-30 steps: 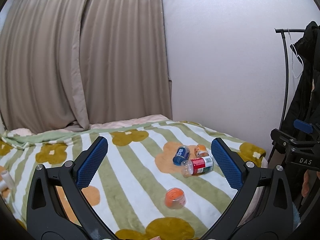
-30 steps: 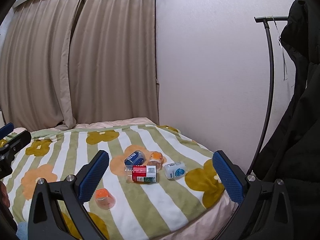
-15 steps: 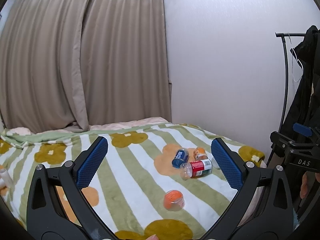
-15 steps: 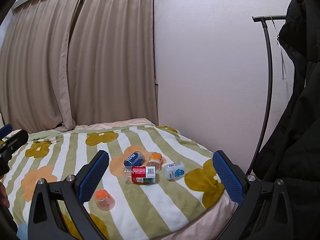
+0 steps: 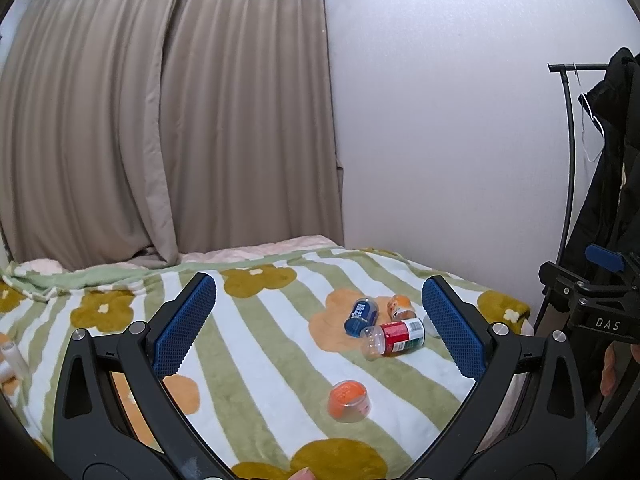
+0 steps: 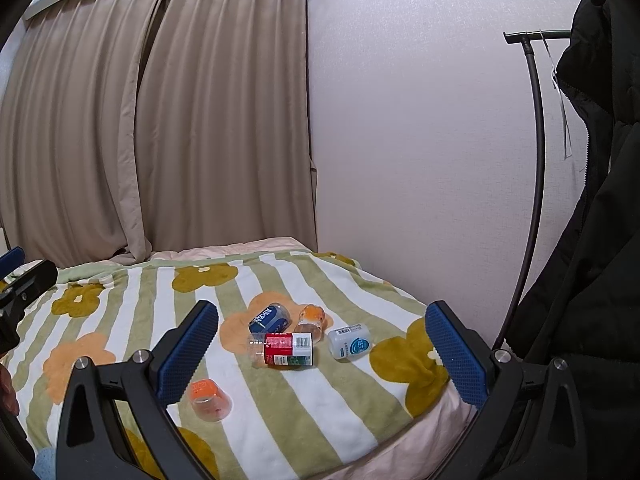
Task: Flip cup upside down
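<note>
While both grippers, left (image 5: 316, 330) and right (image 6: 322, 350), hover agape and empty, the cup (image 6: 209, 399) sits rim-down near the red bottle (image 6: 285, 349).

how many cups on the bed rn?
5, all small. Orange-bottomed cup sits alone nearest the grippers. The other four cluster farther back: blue-label cup, orange cup, red-label cup, white-label cup. More may be hidden behind the fingers.

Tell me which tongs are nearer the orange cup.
Left, narrowly. The cup lies on the blanket ahead of the open left tongs, between their fingers. The open right tongs are off to its right; it sits by their left finger.
</note>
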{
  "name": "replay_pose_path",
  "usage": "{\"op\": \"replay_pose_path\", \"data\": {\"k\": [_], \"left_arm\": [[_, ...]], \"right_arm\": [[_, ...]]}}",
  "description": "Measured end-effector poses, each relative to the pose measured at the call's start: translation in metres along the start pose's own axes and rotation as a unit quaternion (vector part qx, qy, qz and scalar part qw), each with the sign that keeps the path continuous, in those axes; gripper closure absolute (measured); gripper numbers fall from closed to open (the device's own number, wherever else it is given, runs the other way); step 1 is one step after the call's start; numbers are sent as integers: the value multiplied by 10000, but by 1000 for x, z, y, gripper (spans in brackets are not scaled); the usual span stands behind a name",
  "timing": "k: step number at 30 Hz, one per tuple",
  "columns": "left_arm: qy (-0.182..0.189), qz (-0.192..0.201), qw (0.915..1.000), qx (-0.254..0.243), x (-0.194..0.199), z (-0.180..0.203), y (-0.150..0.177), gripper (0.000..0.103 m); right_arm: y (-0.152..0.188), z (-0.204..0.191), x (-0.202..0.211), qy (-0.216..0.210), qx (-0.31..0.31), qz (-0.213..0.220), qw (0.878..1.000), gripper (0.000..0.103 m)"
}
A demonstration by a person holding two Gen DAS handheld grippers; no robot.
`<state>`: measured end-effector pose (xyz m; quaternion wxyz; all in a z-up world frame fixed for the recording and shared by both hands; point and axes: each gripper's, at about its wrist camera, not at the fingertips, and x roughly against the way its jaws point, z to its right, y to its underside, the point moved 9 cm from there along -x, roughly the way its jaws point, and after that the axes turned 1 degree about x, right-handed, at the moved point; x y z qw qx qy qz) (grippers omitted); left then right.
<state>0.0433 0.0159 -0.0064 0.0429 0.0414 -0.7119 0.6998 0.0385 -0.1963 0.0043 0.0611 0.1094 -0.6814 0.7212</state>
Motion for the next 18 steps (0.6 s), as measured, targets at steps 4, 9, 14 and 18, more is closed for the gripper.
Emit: {"op": "replay_pose_path", "data": {"k": [4, 9, 14, 18], "left_arm": [[-97, 44, 9999, -62, 3, -1, -3, 0], [-111, 142, 9998, -128, 7, 1, -8, 0], [-45, 255, 9996, -105, 8, 1, -12, 0], [26, 302, 9995, -37, 12, 1, -12, 0]], "right_arm": [[-1, -1, 1, -16, -21, 16, 10000, 0], [-4, -3, 1, -17, -23, 28, 10000, 0], [-4, -4, 2, -13, -30, 31, 10000, 0], [-4, -3, 2, -13, -26, 34, 10000, 0]]}}
